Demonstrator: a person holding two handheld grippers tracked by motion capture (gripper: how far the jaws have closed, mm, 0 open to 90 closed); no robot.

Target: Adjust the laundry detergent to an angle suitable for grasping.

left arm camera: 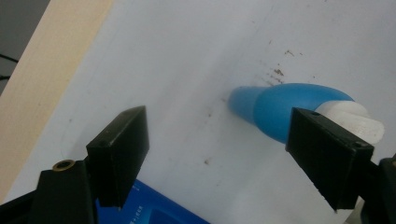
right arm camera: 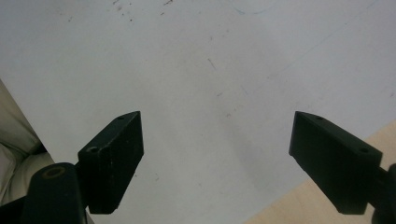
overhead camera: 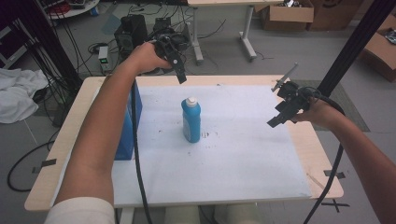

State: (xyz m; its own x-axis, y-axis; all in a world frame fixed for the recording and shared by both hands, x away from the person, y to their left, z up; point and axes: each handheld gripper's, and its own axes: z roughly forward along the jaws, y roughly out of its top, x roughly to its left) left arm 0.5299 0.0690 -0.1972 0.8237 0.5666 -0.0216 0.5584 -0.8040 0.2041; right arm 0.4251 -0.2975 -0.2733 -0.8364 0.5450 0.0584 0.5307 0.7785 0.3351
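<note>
I see a blue bottle [overhead camera: 191,120] with a white cap [overhead camera: 191,101], standing upright near the middle of the white sheet [overhead camera: 243,158], a blue box [overhead camera: 126,128] at its 9 o'clock.

A grey floor [overhead camera: 299,56] holds tangled cables [overhead camera: 70,42], cardboard boxes [overhead camera: 287,16], a second table [overhead camera: 224,3] and white cloth [overhead camera: 18,93].

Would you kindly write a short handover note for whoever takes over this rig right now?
Left gripper: open, holding nothing, raised above the table behind the blue bottle.
Right gripper: open, holding nothing, above the white mat near its right edge.
The bottle stands upright mid-mat with its white cap on; a blue box stands at the mat's left edge.
Done: nothing gripped.
Left: probably grasping the bottle.
</note>
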